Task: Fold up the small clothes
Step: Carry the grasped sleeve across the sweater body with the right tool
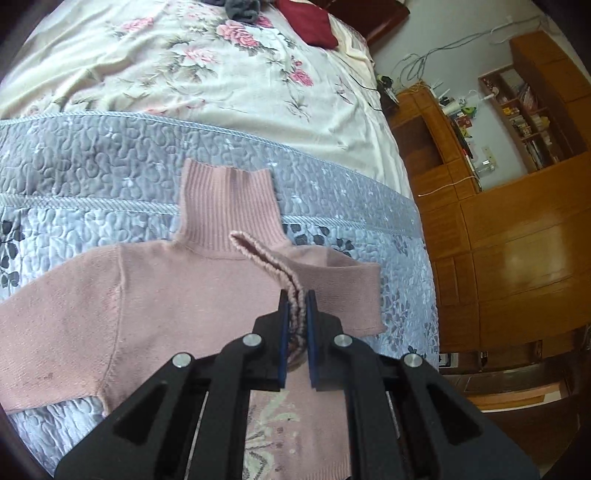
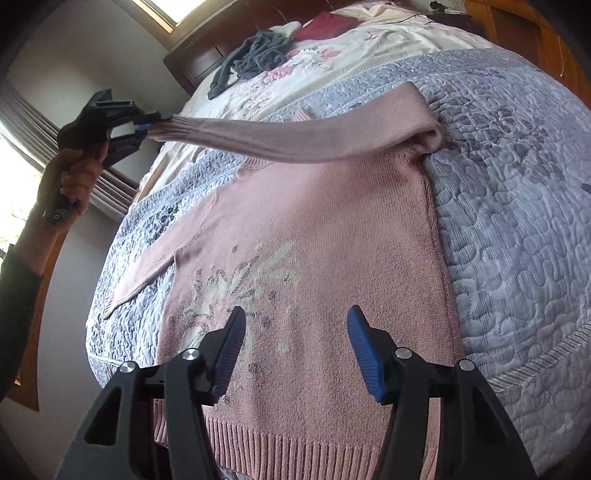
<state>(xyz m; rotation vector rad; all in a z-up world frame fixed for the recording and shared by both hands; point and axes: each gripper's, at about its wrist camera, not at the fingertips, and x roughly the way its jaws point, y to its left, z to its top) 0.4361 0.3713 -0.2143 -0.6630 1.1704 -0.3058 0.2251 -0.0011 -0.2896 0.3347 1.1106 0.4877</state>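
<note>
A pink knitted turtleneck sweater (image 1: 166, 299) (image 2: 314, 236) lies flat, front up, on the blue-grey quilt (image 1: 92, 162) (image 2: 517, 206). My left gripper (image 1: 296, 295) is shut on the ribbed cuff of the sweater's right-hand sleeve (image 1: 266, 258). In the right wrist view that gripper (image 2: 142, 127) holds the sleeve (image 2: 295, 136) lifted and stretched leftward across the chest, above the bed. My right gripper (image 2: 295, 325) is open over the lower front of the sweater, near the ribbed hem (image 2: 295, 443), holding nothing. The other sleeve (image 2: 144, 273) lies spread on the quilt.
A floral cream sheet (image 1: 207, 70) covers the far bed, with a grey garment (image 2: 255, 55) and a dark red pillow (image 1: 310, 22) near the headboard. Wooden cabinets and shelves (image 1: 517, 206) stand right of the bed. A person's hand (image 2: 74, 177) holds the left gripper's handle.
</note>
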